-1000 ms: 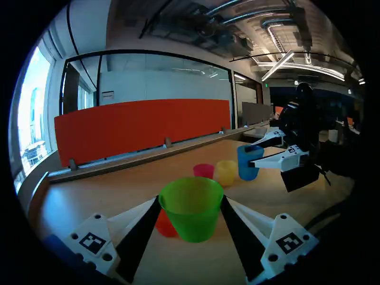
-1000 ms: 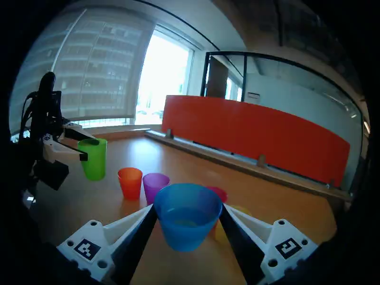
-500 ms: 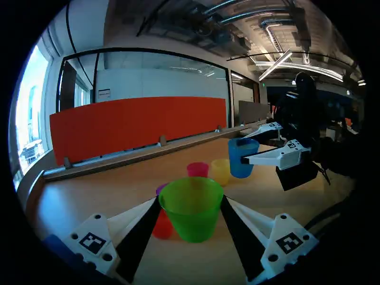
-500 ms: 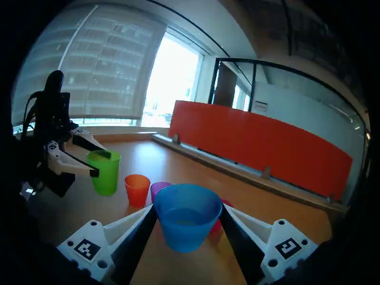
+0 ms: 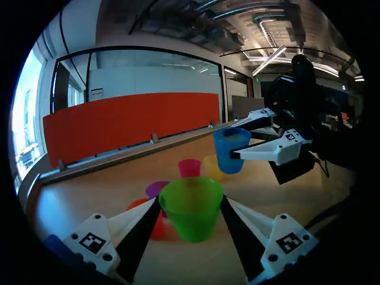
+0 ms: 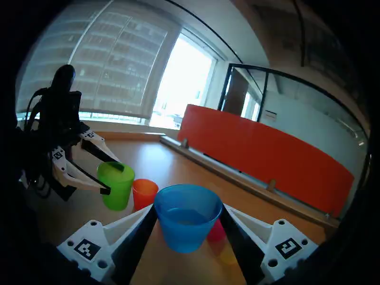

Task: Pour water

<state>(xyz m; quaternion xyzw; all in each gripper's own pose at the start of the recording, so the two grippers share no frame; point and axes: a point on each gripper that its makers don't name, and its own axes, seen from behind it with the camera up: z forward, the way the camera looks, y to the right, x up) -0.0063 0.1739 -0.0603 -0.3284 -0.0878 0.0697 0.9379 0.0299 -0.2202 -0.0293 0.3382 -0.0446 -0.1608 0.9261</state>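
Closer to the green cup [image 5: 191,211] my left gripper [image 5: 190,202] clasps, my right gripper [image 6: 188,209] grips the blue cup [image 6: 187,225] mid-wall: likely light, pliant, sloshing.

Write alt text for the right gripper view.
The right gripper holds an upright blue cup containing water between its fingers. Farther left, the left gripper holds a green cup, next to an orange cup on a wooden table.

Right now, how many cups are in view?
6: green cup in left jaws, blue cup in right jaws; orange cup, purple cup, pink cup, yellow cup on the table.
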